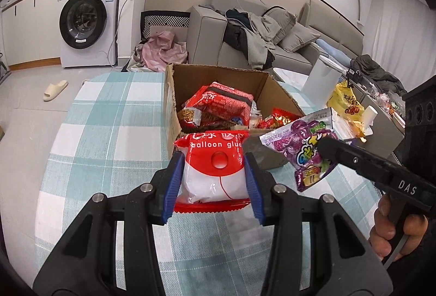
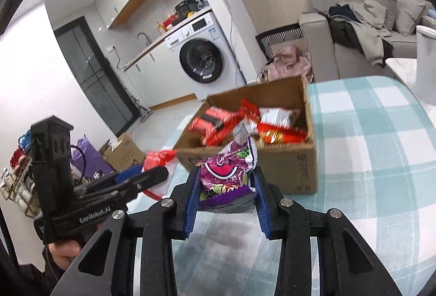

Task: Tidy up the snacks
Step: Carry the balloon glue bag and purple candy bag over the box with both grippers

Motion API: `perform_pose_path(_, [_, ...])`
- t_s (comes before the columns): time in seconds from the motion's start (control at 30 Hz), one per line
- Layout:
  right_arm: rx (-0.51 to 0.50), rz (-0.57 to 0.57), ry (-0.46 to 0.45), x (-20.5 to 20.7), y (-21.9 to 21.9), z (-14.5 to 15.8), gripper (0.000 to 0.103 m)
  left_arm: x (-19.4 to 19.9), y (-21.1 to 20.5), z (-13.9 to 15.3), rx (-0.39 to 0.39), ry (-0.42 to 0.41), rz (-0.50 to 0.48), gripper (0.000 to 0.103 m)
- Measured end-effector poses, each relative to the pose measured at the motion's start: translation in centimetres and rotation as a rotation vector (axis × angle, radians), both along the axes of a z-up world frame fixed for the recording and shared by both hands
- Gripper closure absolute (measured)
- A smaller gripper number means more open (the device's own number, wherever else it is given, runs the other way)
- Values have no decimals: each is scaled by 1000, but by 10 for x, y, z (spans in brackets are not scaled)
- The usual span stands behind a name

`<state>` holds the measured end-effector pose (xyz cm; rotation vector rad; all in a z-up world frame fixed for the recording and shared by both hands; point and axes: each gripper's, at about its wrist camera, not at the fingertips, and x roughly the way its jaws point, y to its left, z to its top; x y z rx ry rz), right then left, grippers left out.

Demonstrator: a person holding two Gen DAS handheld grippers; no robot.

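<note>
My left gripper (image 1: 214,173) is shut on a red and white "balloon glue" packet (image 1: 212,170), held above the checked tablecloth just in front of an open cardboard box (image 1: 218,75). The box holds several red snack packets (image 1: 220,102). My right gripper (image 2: 224,187) is shut on a purple candy bag (image 2: 227,173), held near the box's front edge (image 2: 288,157). In the left wrist view the purple bag (image 1: 302,146) hangs to the right of the red packet. In the right wrist view the red packet (image 2: 159,159) shows at the left gripper's tip.
The box stands on a table with a teal and white checked cloth (image 1: 114,116). A white cylinder (image 1: 321,81) and a yellow bag (image 1: 344,101) stand to the right. A washing machine (image 1: 87,21), a sofa with clothes (image 1: 253,31) and a slipper (image 1: 54,90) lie beyond.
</note>
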<state>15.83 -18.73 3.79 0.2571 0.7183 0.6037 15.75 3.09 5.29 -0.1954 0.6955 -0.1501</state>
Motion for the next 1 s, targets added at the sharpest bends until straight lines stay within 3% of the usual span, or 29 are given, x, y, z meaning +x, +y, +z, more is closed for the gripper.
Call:
perform_pose_path(0.47, [12,-60,-65,9,-4,22,66,30,-3,3,7,-3,-12,62])
perform_pose_path(1.0, [46,-143,-84,39,-8,17,66,88,-14,4,28,-7,-42,62])
